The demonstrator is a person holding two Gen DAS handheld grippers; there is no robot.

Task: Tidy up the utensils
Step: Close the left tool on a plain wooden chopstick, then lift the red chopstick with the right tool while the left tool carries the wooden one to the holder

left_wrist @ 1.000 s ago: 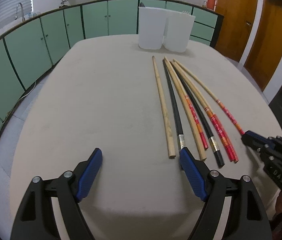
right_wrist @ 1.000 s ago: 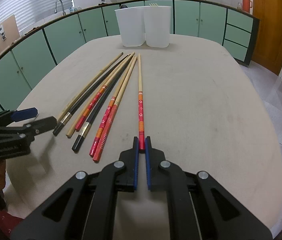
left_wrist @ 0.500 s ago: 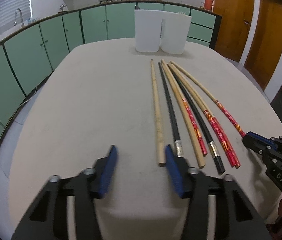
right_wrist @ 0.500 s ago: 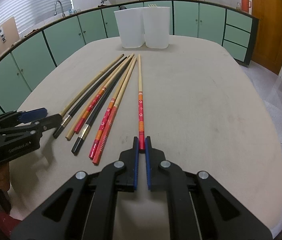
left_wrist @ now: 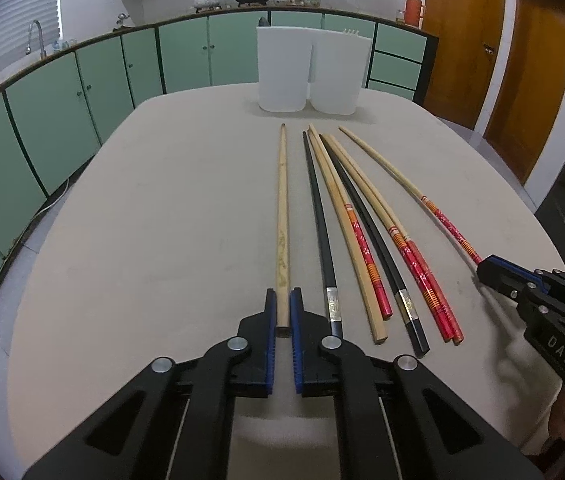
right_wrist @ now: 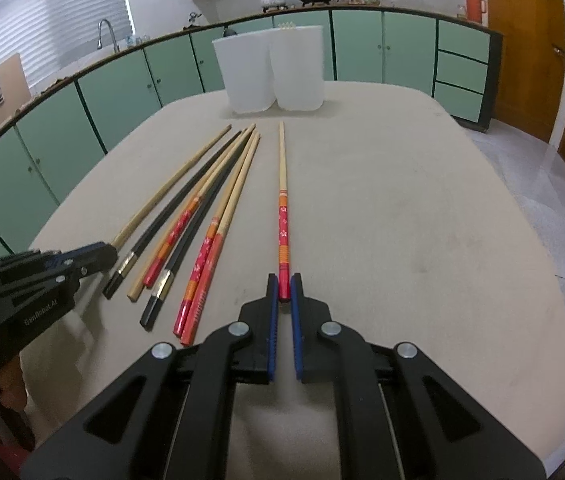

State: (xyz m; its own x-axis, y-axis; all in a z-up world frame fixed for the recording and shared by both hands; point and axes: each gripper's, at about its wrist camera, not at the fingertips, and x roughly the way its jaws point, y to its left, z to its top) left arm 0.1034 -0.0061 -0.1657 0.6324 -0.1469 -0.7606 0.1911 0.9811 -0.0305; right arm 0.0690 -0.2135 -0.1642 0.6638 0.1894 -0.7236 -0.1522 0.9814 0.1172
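**A:** Looking at your left gripper [left_wrist: 282,312] first: a second ago its jaws stood wide apart over the bare table [left_wrist: 154,220], with the plain wooden chopstick [left_wrist: 281,220] lying off to one side of them. Now the blue pads have come together on that stick's near end, and it runs straight out between them.

**B:** And your right gripper [right_wrist: 283,286]?

**A:** No change there. Your right gripper was already pinched on the butt of the red-patterned chopstick [right_wrist: 282,216] a second ago, and it is clamped on the same spot now. That stick lies apart from the others, pointing toward the two white containers [right_wrist: 270,72] at the far end of the table.

**B:** Has either stick left the table?

**A:** I can't tell for certain; both still look flat against the surface along their length.

**B:** What about the ones you haven't touched?

**A:** They lie where they were, fanned between your two grippers: two black chopsticks [left_wrist: 318,216] with metal bands, a wooden one with a red grip [left_wrist: 346,232], and a red-ended pair [left_wrist: 410,248] lying side by side. Their tips bunch together toward the containers; their near ends spread out. In the left wrist view your right gripper shows at the right edge, closed on its stick; in the right wrist view your left gripper shows at the left edge, closed on the wooden one.
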